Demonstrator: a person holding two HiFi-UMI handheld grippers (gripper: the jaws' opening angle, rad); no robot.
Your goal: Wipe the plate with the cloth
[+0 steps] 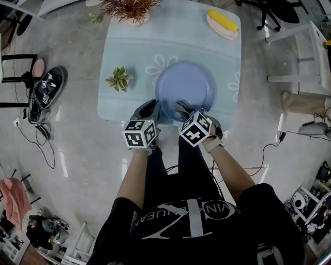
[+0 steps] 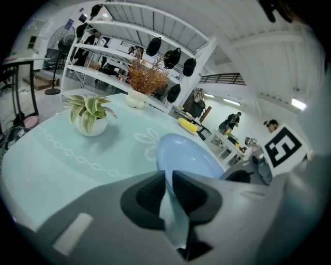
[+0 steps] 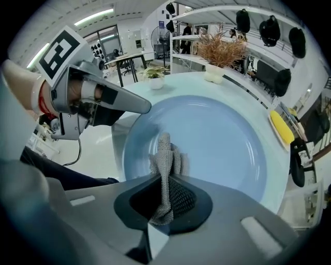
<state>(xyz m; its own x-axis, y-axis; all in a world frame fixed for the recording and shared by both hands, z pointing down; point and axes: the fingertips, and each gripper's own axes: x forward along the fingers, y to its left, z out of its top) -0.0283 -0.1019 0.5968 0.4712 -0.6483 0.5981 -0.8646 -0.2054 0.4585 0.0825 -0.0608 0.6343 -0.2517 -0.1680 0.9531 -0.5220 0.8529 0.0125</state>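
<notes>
The floor point(image 1: 77, 155) is glossy grey concrete. The square surface point(image 1: 124, 57) wears a pale blue covering printed with white flowers. Behind it stand white shelves point(image 2: 103, 49) hung with dark rounded things, perhaps caps point(image 2: 154, 45). Strip lights point(image 3: 93, 16) glow along a white ceiling. A white frame point(image 1: 289, 78) stands off to one side, near a black chair base point(image 1: 266, 14).

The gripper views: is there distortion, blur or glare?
Left gripper view: strong fisheye bend in the white shelves, dark corners, and the left gripper near the lens is soft. Right gripper view: same bend, yet the grey knitted cloth is sharp; the round blue plate carries only a faint sheen.
</notes>
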